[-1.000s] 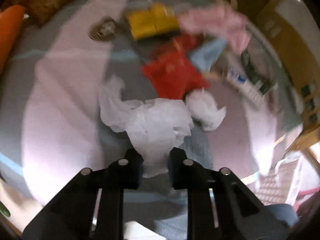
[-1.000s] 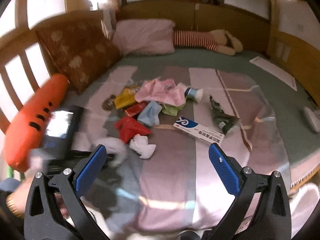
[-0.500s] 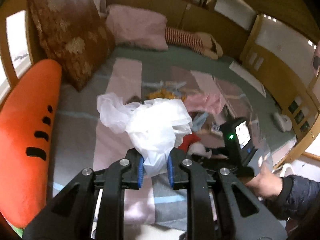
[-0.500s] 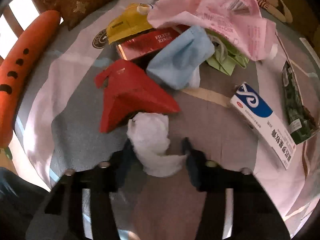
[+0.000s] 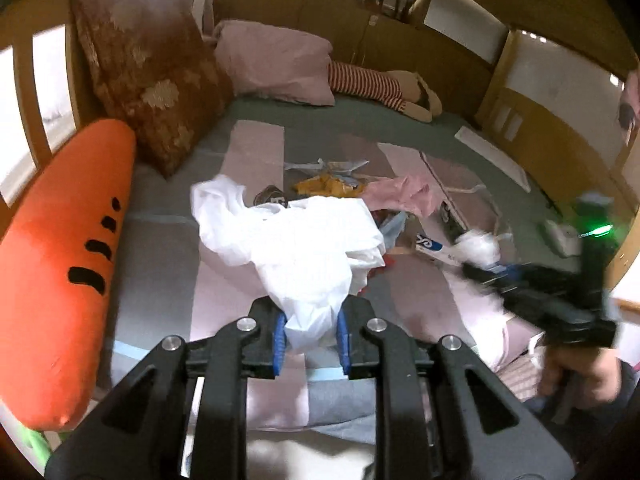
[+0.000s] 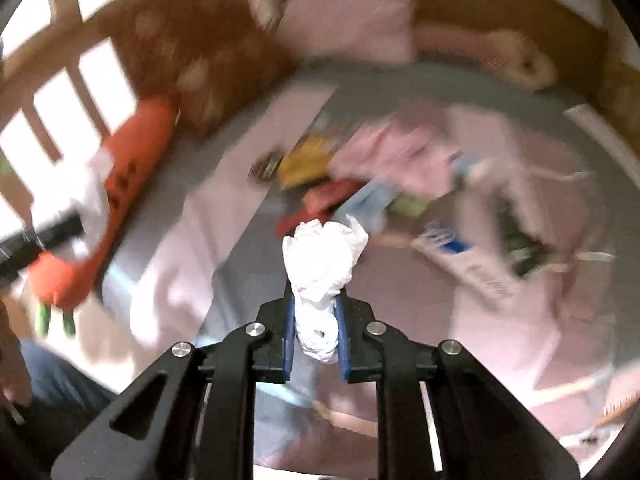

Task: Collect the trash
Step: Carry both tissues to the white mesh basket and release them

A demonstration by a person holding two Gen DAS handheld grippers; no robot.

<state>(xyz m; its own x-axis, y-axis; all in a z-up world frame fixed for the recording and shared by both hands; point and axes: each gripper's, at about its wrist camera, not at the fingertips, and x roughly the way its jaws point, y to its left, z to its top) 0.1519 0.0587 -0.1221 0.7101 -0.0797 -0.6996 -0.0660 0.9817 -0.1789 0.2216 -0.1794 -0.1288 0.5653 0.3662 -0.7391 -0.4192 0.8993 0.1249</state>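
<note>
My left gripper (image 5: 310, 328) is shut on a white plastic bag (image 5: 312, 248), which billows above the bed. The right gripper (image 6: 316, 320) is shut on a crumpled white tissue (image 6: 322, 256), held clear of the bedspread. In the left wrist view that gripper (image 5: 480, 270) reaches in from the right with the tissue (image 5: 478, 245), blurred. The trash pile lies mid-bed: a yellow packet (image 5: 328, 188), a pink plastic bag (image 5: 404, 196), a blue-and-white box (image 5: 434, 248) and a red packet (image 6: 320, 200).
An orange carrot pillow (image 5: 64, 264) lies along the left rail, with a brown cushion (image 5: 148, 80) behind it. A pink pillow (image 5: 276, 60) and a striped plush toy (image 5: 384, 88) sit at the headboard. A person's hand (image 5: 576, 372) holds the right gripper's handle.
My left gripper rose and drew back with the bag in it. The right gripper dropped onto the tissue with wide jaws, shut on it and lifted it off the bed.
</note>
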